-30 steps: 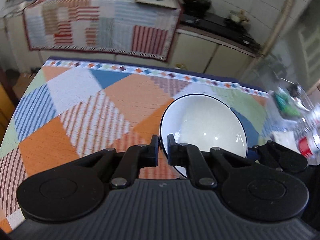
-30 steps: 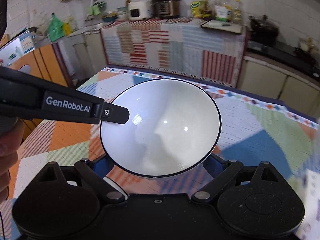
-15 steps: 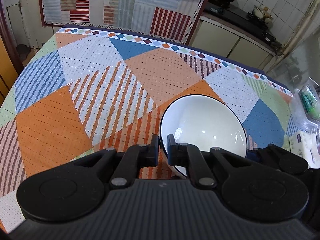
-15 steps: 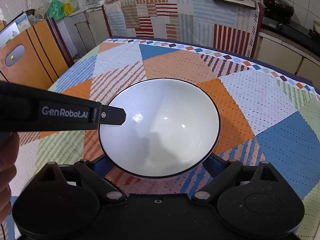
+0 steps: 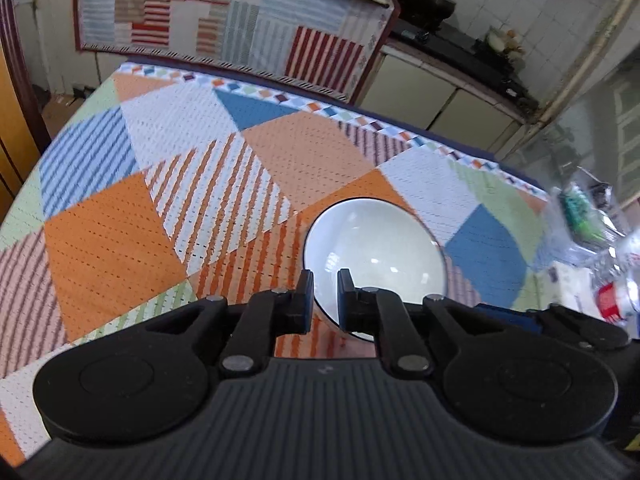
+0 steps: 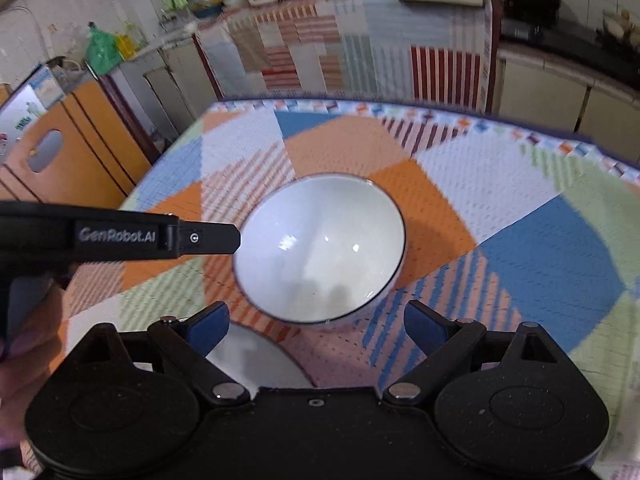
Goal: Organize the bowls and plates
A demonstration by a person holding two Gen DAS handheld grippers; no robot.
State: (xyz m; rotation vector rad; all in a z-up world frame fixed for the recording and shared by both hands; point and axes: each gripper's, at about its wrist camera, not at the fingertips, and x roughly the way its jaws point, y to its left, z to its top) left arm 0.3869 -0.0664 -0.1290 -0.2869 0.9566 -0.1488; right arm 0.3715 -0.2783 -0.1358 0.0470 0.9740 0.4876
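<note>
A white bowl (image 5: 376, 248) with a thin dark rim stands upright on the patchwork tablecloth (image 5: 120, 232). My left gripper (image 5: 325, 296) straddles its near left rim. Its jaws are opening: a narrow gap shows, with the rim between the pads. In the right wrist view the same bowl (image 6: 320, 248) sits just ahead of my right gripper (image 6: 316, 328). That gripper is open wide, its blue pads clear of the bowl. A left finger (image 6: 208, 238) reaches in to the bowl's left rim. A second white dish (image 6: 256, 360) lies partly hidden under the right gripper.
Plastic packets (image 5: 580, 216) and a red-capped container (image 5: 612, 300) crowd the table's right edge. Beyond the table runs a cloth-draped counter (image 5: 240, 20). An orange cabinet (image 6: 80, 152) stands to the left. A hand (image 6: 24, 360) holds the left gripper.
The bowl, earlier lifted between the right gripper's pads, now rests on the cloth ahead of them. The left gripper's gap at the rim has widened a little.
</note>
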